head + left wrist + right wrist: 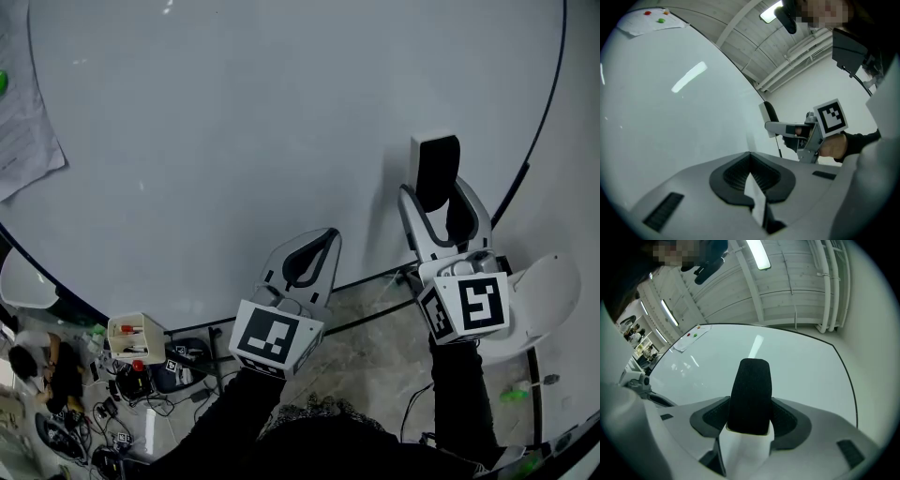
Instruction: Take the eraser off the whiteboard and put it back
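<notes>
The eraser (436, 161), white-backed with black felt, stands upright between the jaws of my right gripper (437, 192), which is shut on it, at the lower right of the whiteboard (234, 141). In the right gripper view its black felt face (750, 394) fills the gap between the pads. From the left gripper view the eraser (769, 114) sits close against the board; I cannot tell if it touches. My left gripper (323, 242) hangs lower and to the left, near the board's bottom edge, jaws shut with nothing in them (750, 161).
Paper sheets (23, 127) with a green magnet (3, 82) hang at the board's upper left. Below the board's black frame lie a white box (131, 336) of small items, cables and a person (37, 367) on the floor. A white round seat (553, 295) stands right.
</notes>
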